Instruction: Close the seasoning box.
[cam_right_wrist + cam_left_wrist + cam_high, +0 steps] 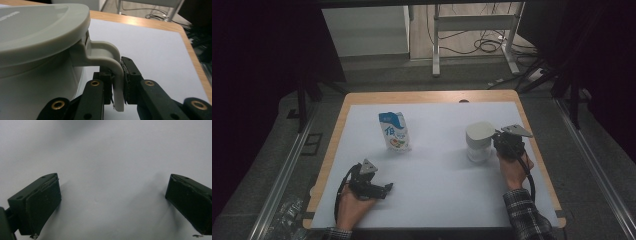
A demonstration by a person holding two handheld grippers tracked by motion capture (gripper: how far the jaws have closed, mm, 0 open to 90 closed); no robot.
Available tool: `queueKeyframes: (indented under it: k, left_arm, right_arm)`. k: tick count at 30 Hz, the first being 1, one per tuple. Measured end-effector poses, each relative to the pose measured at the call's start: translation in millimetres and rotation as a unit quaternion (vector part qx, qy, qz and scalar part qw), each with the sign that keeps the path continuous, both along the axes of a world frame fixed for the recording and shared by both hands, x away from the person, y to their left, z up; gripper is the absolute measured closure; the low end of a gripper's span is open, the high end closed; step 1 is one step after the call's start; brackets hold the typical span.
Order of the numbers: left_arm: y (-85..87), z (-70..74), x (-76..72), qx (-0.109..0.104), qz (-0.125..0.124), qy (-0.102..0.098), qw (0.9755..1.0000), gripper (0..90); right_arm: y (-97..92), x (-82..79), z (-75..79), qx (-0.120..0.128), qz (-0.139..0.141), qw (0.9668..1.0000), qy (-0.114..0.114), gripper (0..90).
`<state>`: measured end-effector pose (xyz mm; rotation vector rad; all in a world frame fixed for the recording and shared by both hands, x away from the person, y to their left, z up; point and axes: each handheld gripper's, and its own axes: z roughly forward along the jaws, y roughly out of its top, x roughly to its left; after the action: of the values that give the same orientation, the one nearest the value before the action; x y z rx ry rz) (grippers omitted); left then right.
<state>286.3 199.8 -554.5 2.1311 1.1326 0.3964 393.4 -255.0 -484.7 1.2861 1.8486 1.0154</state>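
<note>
Black jaws of the right gripper (117, 82) pinch the grey handle (117, 75) of a lidded pitcher (478, 142), which stands on the white mat (437, 170) near its right edge; its contents cannot be made out. Toward the mat's left, the left gripper (112, 202) rests with jaws spread apart and nothing between them, well short of an upright milk carton (394, 131).
</note>
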Motion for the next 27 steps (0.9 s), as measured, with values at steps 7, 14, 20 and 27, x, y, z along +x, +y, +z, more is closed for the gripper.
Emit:
queueKeyframes:
  k: [7, 14, 20, 27]
  left_arm:
    - [0.0, 0.0, 0.0, 0.000, 0.000, 0.000, 1.0000, 0.1]
    - [0.0, 0.0, 0.0, 0.000, 0.000, 0.000, 1.0000, 0.1]
    - [0.0, 0.0, 0.0, 0.000, 0.000, 0.000, 1.0000, 0.1]
    - [0.0, 0.0, 0.0, 0.000, 0.000, 0.000, 1.0000, 0.1]
  right_arm:
    - [4.2, -18.5, 7.9, 0.025, 0.041, 0.9988, -0.007, 79.4]
    - [12.9, -41.9, 9.8, 0.037, 0.084, 0.9957, -0.008, 79.5]
    - [21.9, -58.1, 6.0, 0.048, 0.112, 0.9926, 0.000, 79.4]
    - [30.5, -68.1, -4.5, 0.040, 0.135, 0.9900, -0.006, 79.3]
